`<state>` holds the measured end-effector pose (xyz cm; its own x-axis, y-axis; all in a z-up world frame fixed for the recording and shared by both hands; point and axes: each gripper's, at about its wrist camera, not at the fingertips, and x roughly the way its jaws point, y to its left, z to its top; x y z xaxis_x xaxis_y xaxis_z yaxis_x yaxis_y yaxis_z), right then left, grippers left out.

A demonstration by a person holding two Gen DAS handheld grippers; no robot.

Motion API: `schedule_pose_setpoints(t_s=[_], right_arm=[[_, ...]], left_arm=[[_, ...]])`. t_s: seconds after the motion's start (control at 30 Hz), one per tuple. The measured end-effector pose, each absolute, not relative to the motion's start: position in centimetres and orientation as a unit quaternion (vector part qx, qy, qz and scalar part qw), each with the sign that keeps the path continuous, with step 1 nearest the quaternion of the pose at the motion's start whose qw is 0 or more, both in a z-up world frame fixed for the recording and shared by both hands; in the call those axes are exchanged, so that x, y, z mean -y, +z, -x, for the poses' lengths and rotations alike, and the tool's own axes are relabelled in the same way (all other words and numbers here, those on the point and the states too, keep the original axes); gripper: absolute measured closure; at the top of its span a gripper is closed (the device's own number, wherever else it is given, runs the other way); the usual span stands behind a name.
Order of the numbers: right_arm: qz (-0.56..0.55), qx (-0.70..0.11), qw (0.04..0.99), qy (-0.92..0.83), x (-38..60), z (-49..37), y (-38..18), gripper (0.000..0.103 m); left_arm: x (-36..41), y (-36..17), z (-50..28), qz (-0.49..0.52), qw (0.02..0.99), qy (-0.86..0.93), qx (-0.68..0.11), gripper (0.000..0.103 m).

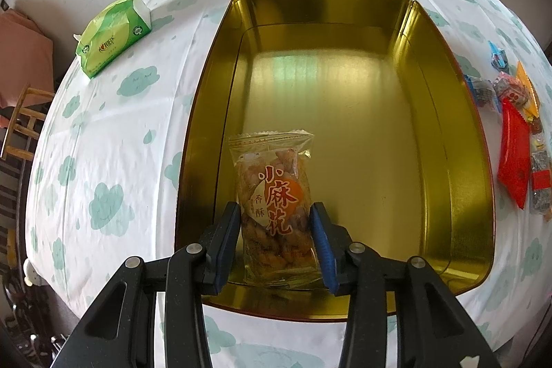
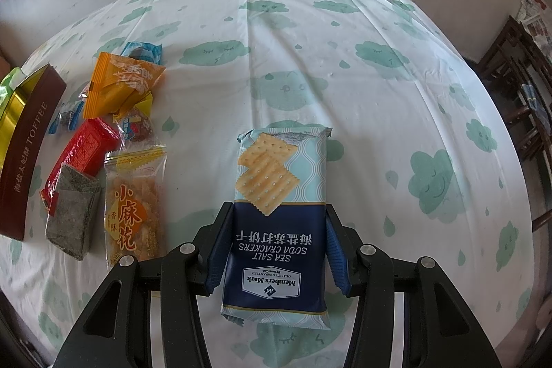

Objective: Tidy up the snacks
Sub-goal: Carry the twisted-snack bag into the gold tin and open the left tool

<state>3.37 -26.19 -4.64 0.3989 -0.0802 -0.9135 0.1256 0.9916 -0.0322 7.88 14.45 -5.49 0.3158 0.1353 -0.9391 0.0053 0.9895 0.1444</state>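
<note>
Left hand-held gripper (image 1: pixel 276 226) straddles the twist-snack packet (image 1: pixel 274 202) at the gold tin's (image 1: pixel 465 168) near wall – pads barely touching, loads of free floor beyond. Right hand-held gripper (image 2: pixel 280 238) clamps the soda cracker pack (image 2: pixel 281 212) over open worktop (image 2: pixel 396 112) – snack pile (image 2: pixel 110 133) sits left.

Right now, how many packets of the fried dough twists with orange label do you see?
2. One twist packet stands in the gold tin between the left claw fingers; another twist packet lies on the tablecloth beside the snack pile. Others may be hidden.
</note>
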Motion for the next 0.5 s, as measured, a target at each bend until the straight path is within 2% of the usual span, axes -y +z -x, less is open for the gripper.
schedule_pose_setpoints(t_s=[0.27, 0.5], right_arm=[[-0.017, -0.539, 0.839, -0.069, 25.9, -3.1, -4.6, 0.053], [-0.024, -0.526, 0.846, -0.076, 25.8, -3.0, -3.7, 0.053]], left_arm=[[-14.4, -5.5, -8.0, -0.058, 0.812, 0.039, -0.580, 0.060], [-14.5, -4.4, -7.7, -0.052, 0.824, 0.031, -0.563, 0.044]])
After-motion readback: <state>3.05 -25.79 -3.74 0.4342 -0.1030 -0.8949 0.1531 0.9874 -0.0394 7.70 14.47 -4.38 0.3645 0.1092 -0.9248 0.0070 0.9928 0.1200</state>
